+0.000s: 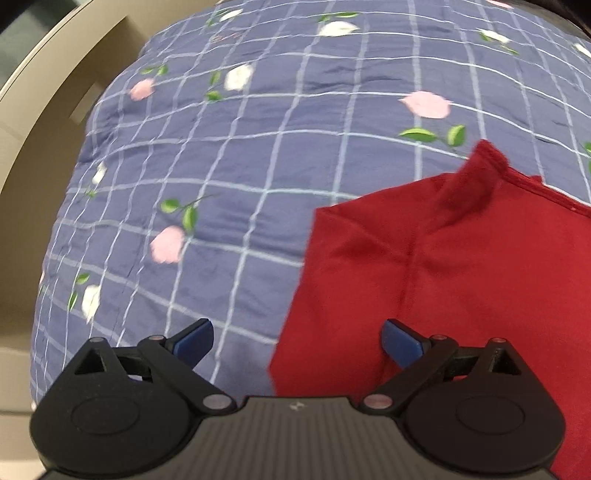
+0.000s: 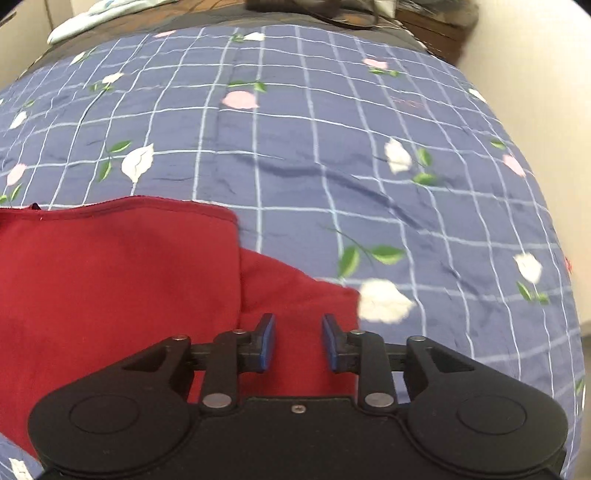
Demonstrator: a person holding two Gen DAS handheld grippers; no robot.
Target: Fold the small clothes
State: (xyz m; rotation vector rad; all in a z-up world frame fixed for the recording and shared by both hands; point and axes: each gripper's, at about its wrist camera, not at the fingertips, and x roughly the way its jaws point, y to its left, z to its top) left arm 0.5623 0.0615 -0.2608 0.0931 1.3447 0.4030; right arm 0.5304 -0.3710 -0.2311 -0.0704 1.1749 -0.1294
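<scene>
A red garment (image 1: 443, 288) lies on a blue checked bedspread (image 1: 240, 147) with flower prints. In the left wrist view it fills the lower right, one hemmed corner (image 1: 484, 162) sticking up. My left gripper (image 1: 297, 341) is wide open above the garment's left edge, nothing between its blue pads. In the right wrist view the red garment (image 2: 118, 273) lies at the lower left, a folded layer on top and a lower flap (image 2: 303, 295) poking out to the right. My right gripper (image 2: 298, 343) hovers open over that flap, its pads partly apart and empty.
The bedspread (image 2: 332, 147) stretches far ahead and to both sides of the garment. A beige wall and floor (image 1: 44, 155) border the bed at the left. A pale pillow-like item (image 2: 96, 18) and a wooden piece of furniture (image 2: 432, 26) sit beyond the far edge.
</scene>
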